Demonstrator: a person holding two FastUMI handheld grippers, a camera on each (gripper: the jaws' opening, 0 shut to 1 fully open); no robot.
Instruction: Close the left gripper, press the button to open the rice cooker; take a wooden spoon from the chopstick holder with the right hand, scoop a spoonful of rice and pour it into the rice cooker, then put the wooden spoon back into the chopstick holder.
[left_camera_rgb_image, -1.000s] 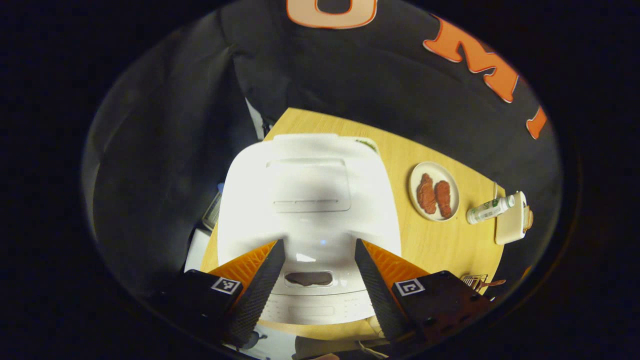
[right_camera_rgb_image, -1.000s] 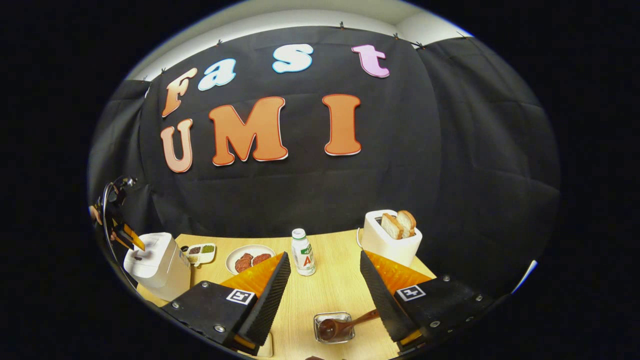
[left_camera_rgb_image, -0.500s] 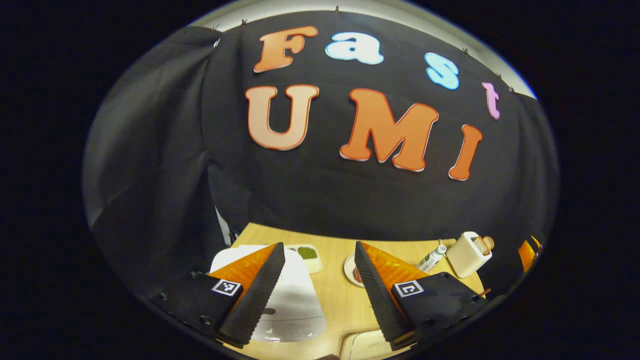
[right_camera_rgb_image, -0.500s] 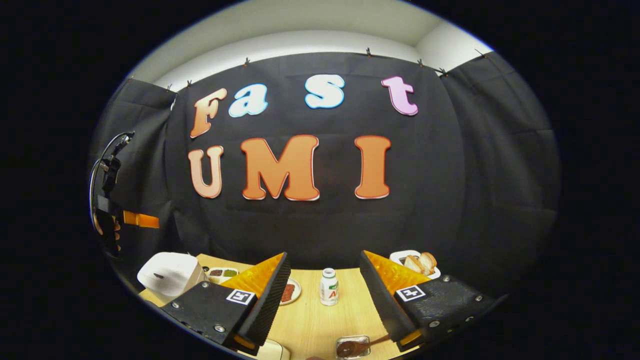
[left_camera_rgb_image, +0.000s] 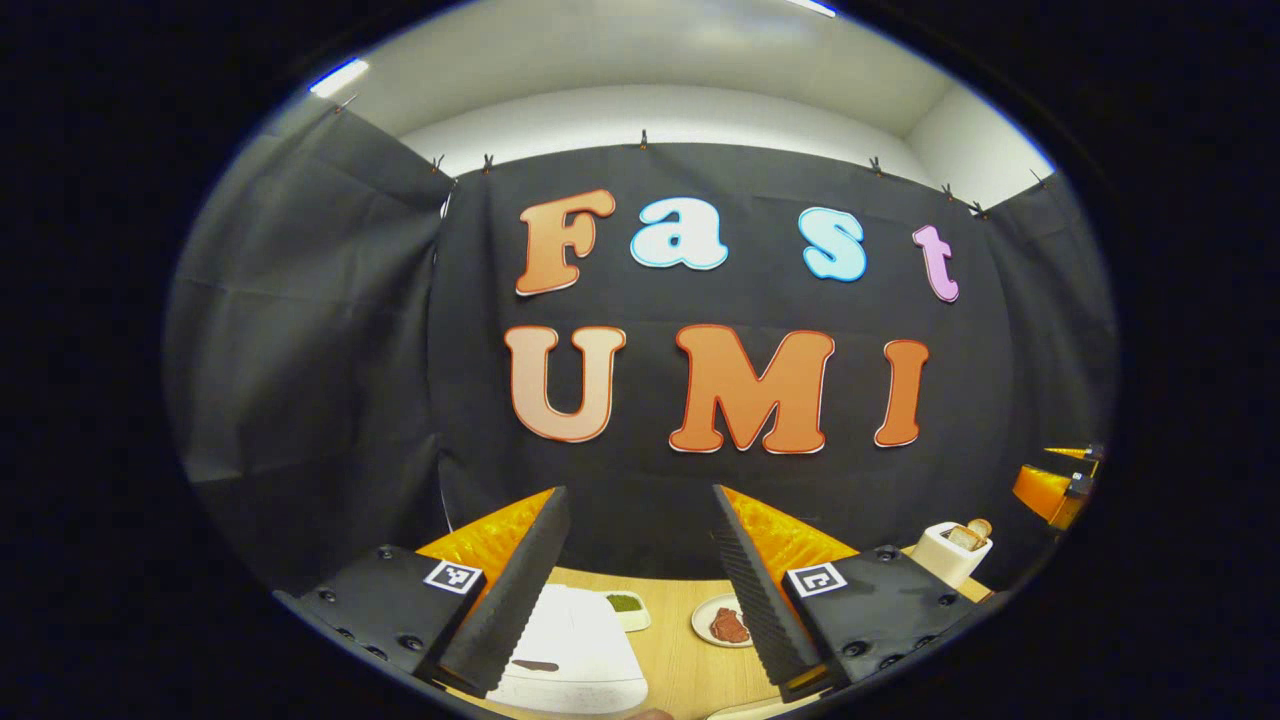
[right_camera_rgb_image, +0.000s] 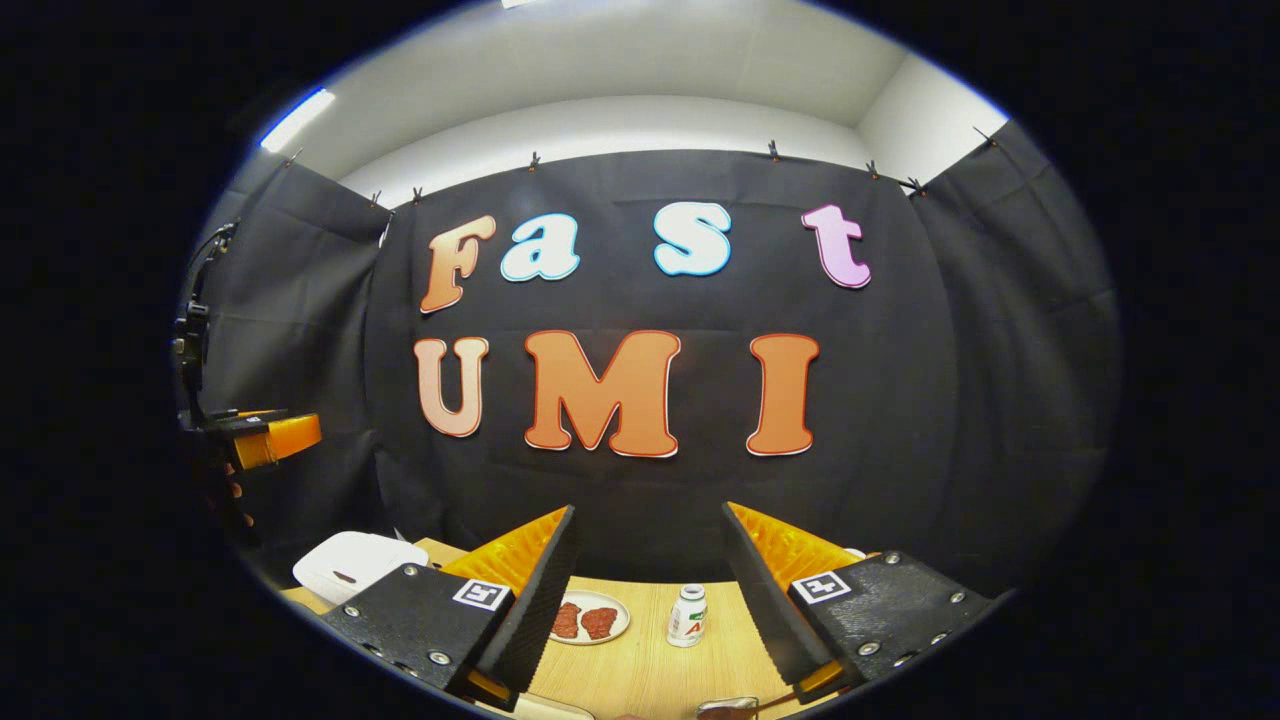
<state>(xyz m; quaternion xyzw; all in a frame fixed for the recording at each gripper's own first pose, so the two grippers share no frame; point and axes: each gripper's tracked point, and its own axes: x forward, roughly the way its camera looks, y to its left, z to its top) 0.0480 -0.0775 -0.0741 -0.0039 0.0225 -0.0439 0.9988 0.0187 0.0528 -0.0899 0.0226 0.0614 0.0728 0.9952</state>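
Change: both claws raised since earlier; rice cooker (left_camera_rgb_image: 570, 650) now low in left gripper view.
Left claw (left_camera_rgb_image: 635, 580): apart, empty.
Right claw (right_camera_rgb_image: 648, 600): apart, empty.

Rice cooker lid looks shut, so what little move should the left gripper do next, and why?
Probably shut the left gripper first. Its fingers stand wide apart and it is held high above the table, while the white rice cooker sits below with its lid down. Shut fingers would make one blunt tip for pressing the button. After that, it could come down toward the cooker.
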